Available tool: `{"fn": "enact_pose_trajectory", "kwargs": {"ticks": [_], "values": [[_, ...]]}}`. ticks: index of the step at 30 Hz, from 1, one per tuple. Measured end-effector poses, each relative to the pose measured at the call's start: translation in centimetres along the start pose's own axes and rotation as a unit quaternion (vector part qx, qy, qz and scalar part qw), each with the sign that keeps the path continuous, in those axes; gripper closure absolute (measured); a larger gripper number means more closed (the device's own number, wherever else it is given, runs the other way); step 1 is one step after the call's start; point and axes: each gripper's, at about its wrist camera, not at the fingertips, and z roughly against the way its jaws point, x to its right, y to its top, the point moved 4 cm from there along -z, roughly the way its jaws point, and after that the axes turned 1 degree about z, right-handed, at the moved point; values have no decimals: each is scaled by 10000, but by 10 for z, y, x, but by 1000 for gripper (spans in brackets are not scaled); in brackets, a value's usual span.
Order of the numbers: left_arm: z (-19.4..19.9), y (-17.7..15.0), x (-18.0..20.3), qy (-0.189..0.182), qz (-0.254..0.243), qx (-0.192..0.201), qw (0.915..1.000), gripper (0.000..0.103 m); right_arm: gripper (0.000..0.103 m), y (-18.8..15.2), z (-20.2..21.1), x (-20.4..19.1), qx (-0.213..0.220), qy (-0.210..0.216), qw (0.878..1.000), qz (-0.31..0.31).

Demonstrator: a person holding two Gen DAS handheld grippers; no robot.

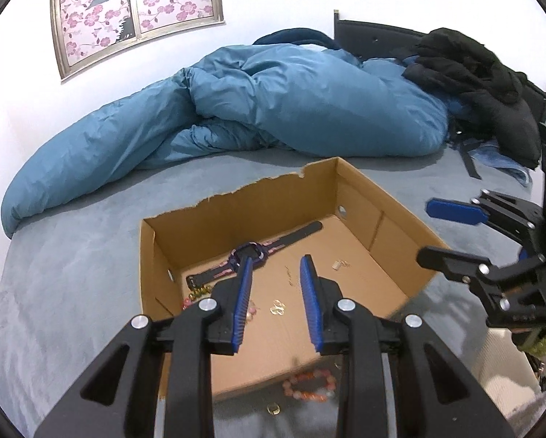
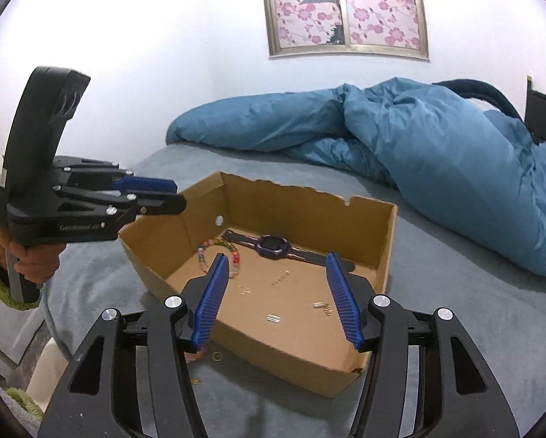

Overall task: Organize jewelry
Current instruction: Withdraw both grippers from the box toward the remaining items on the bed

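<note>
Cardboard box (image 2: 345,343) sitting on the bed (image 2: 473,310), open at the top. In the box, toward the far wall: a watch (image 2: 273,245) lying flat. Just left of the watch in the right wrist view, a bead bracelet (image 2: 214,246). Nearer, on the box floor, small clasps (image 2: 271,318). Outside the near wall, on the bed: another bead bracelet (image 1: 309,387). Behind the box, a heaped duvet (image 1: 273,109); on the wall beyond, a window (image 2: 345,11).

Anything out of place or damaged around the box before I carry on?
Yes. The cardboard box's far wall is torn along a ragged top edge. An orange bead bracelet and a gold ring lie outside it on the bed cover, in front of its near wall. The watch is inside.
</note>
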Motion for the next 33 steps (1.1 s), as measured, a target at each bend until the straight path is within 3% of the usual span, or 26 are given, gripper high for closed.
{"fn": "enact_pose_trajectory", "kwargs": {"ticks": [3, 8, 21, 33], "values": [[13, -11, 4, -100, -29, -2, 9999, 75, 39, 0, 5, -6, 73, 125, 9999, 41], [29, -26, 5, -195, -18, -9, 9998, 69, 33, -1, 17, -15, 178, 290, 9993, 127], [49, -63, 8, -361, 245, -136, 9990, 61, 30, -11, 27, -44, 141, 451, 9979, 446], [37, -103, 8, -246, 237, -444, 9984, 60, 30, -36, 21, -48, -209, 420, 9968, 643]]}}
